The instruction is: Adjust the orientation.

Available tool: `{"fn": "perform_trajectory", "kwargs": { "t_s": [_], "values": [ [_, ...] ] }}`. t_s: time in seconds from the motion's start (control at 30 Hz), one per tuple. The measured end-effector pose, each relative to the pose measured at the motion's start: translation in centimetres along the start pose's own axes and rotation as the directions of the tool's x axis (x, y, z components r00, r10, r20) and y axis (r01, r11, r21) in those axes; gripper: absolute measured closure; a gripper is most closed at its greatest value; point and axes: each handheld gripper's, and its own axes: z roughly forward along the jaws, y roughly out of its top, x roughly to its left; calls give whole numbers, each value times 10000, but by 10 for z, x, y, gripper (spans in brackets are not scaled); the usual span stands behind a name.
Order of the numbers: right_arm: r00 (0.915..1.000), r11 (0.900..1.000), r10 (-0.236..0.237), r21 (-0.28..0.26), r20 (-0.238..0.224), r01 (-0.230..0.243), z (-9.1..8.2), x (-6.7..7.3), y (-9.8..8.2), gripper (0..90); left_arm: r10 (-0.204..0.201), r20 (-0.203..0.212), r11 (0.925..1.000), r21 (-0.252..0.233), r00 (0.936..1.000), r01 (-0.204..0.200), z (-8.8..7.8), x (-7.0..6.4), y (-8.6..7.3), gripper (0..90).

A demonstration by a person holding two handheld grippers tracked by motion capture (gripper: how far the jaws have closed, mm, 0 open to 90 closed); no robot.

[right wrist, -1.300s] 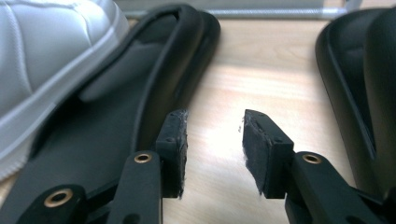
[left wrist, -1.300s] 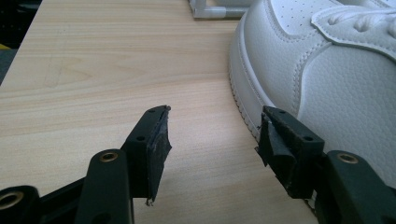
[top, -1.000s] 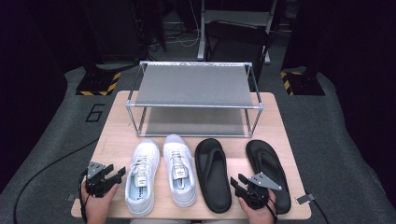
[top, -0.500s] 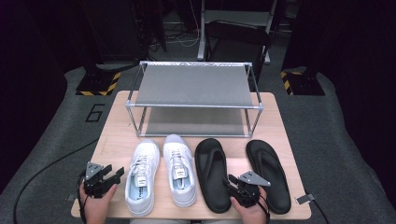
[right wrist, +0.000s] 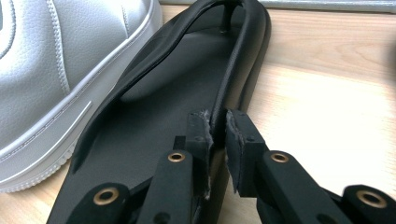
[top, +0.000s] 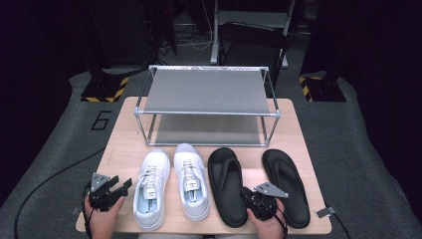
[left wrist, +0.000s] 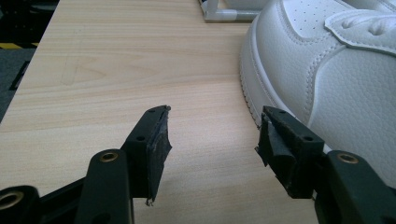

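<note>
**Op A:** High view, stock as I read it from my desk. Item one: wooden table [top: 119, 144]. Item two: metal-framed shoe rack [top: 206, 104] with two grey shelves, at the table's far side. Item three: pair of white sneakers [top: 171, 186], side by side, left of centre. Item four: pair of black flip-flops, the left flip-flop [top: 228, 185] just beside the sneakers, the right flip-flop [top: 287, 191] a little apart from it.

**Op B:** Grippers?

**Op A:** Left gripper [top: 122, 185] at the near-left corner of the table, just beside the outer sneaker. In the left gripper view its jaws stand wide apart over bare wood, nothing between them (the white sneaker [left wrist: 327, 70] lies off to one side of them).

**Op B:** And the right gripper?

**Op A:** Right gripper [top: 247, 195] sits at the heel end of the left flip-flop. Its jaws have just been closing. In the right gripper view the pads [right wrist: 201, 133] pinch the raised side edge of that flip-flop [right wrist: 154, 116] near the heel, with only the thin rim between them. The sandal lies flat on the table, against the inner sneaker [right wrist: 60, 60].
</note>
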Motion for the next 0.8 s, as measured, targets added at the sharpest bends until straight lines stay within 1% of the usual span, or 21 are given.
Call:
{"fn": "perform_trajectory", "kwargs": {
  "t_s": [0.03, 0.1, 0.13, 0.2, 0.27, 0.4, 0.53, 0.57, 0.6, 0.63, 0.67, 0.7, 0.73, 0.8],
  "values": [
    [10000, 10000, 71, 25, 49, -71, -1, 0, 0, 802, -3, -22, 10000, 56, 10000, 4, 0, 0, 0, 425],
    [9999, 10000, 39, -38, 160, -39, -2, -1, -1, 810, 2, -24, 10000, 27, 10000, -2, 0, 0, 0, 425],
    [9997, 9999, 128, -38, 213, -128, -3, -2, -1, 815, 2, -24, 10000, 27, 10000, -2, 0, 0, 0, 425],
    [9993, 10000, 84, -6, 357, -83, -5, -3, -2, 824, -12, -37, 10000, -16, 10000, 12, 0, 0, 0, 425],
    [9991, 9999, 138, -54, 406, -136, -6, -3, -2, 828, -17, -49, 10000, -18, 10000, 17, 0, 0, 0, 425],
    [9976, 9999, 154, -59, 680, -150, -10, -5, -3, 834, 2, -86, 10000, -34, 10000, -2, 0, 1, 0, 425],
    [9984, 9999, 96, -128, 560, -88, -12, -4, -4, 822, -15, -103, 10000, -26, 9999, 14, 0, 1, 0, 425],
    [9986, 9997, 179, -186, 493, -170, -12, -5, -5, 797, -29, -82, 10000, -9, 10000, 29, 0, 1, 0, 424],
    [9989, 9991, 366, -223, 304, -359, -11, -7, -5, 776, -28, -89, 10000, -7, 10000, 28, 0, 1, 0, 425],
    [9984, 9985, 534, -152, 185, -531, -11, -8, -4, 761, -28, -89, 10000, -7, 10000, 28, 0, 1, 0, 424],
    [9976, 9976, 669, -207, 174, -666, -11, -9, -4, 736, -11, -122, 10000, 15, 9999, 11, 0, 1, 0, 423],
    [9977, 9975, 664, -255, 153, -660, -10, -10, -4, 722, -17, -152, 10000, 8, 9999, 17, 0, 1, 0, 422],
    [9980, 9980, 615, -167, 130, -613, -10, -11, -4, 717, -47, -169, 10000, -8, 9998, 46, 0, 1, 0, 421],
    [9978, 9977, 661, -157, 52, -660, -9, -10, -4, 711, -73, -194, 10000, -18, 9998, 73, 0, 1, 0, 421]
  ]
}}
